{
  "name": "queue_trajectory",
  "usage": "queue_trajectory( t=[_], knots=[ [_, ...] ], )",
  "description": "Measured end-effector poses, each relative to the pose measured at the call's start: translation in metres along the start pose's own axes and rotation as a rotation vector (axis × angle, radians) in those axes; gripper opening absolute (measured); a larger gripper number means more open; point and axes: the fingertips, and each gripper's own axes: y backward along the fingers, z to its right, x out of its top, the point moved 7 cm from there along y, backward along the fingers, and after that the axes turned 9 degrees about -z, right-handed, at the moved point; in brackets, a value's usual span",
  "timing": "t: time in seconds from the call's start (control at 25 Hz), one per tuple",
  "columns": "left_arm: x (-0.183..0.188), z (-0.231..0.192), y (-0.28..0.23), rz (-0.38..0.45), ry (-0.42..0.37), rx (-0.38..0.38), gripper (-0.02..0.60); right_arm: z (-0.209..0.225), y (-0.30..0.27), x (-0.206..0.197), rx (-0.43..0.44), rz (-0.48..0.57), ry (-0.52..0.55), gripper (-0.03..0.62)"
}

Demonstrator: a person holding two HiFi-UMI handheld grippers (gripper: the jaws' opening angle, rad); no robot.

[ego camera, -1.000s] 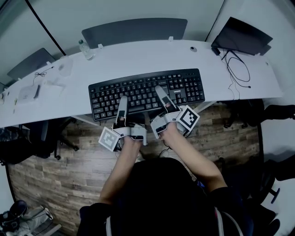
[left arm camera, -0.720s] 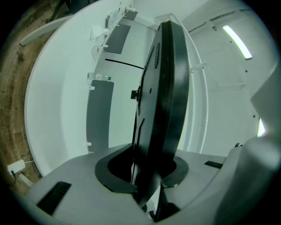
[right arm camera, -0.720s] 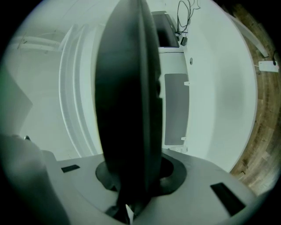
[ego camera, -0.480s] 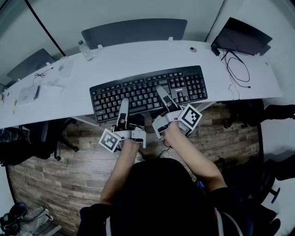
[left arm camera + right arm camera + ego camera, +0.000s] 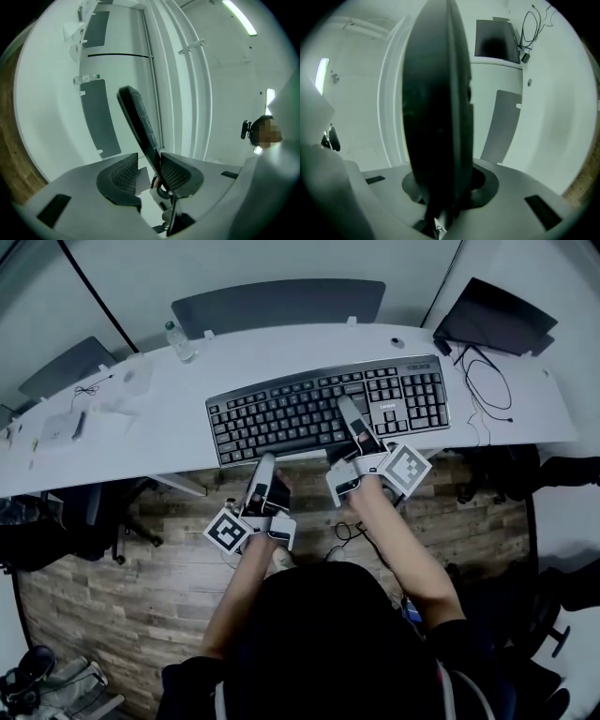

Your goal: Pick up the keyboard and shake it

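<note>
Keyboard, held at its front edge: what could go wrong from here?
1. The jaws of the left tool have just been opening. The keyboard stands between them, with a gap at one pad. The right tool, whose jaws just closed tighter on it, probably carries it alone, so a shake may twist it loose.
2. The grip is over the near rim of the desk; a slip could drop it to the wooden floor.

Keyboard (image 5: 323,409) has lifted rightward; left gripper (image 5: 266,468) jaws have just been opening, keyboard between them.
</note>
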Motion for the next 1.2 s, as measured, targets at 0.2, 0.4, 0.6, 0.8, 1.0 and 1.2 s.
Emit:
queue_trajectory(
  t=[0.2, 0.4, 0.6, 0.8, 1.0, 1.2],
  knots=[
    [-0.007, 0.005, 0.015, -0.111, -0.219, 0.099, 0.15, -0.006, 0.006, 0.022, -0.001, 0.036, 0.076, 0.091],
    [0.009, 0.017, 0.013, -0.169, -0.401, 0.175, 0.092, -0.014, 0.001, 0.03, -0.032, -0.016, 0.305, 0.091],
    [0.021, 0.038, 0.008, -0.2, -0.578, 0.223, 0.038, -0.015, 0.007, 0.019, -0.112, -0.13, 0.491, 0.091],
    [0.036, 0.053, -0.006, -0.277, -0.756, 0.21, 0.028, -0.021, 0.004, 0.006, -0.105, -0.245, 0.622, 0.091],
    [0.047, 0.065, -0.023, -0.346, -0.911, 0.198, 0.029, -0.031, 0.001, -0.003, -0.105, -0.34, 0.749, 0.091],
    [0.055, 0.074, -0.037, -0.415, -0.951, 0.138, 0.091, -0.038, 0.001, -0.011, -0.059, -0.458, 0.847, 0.091]
  ],
)
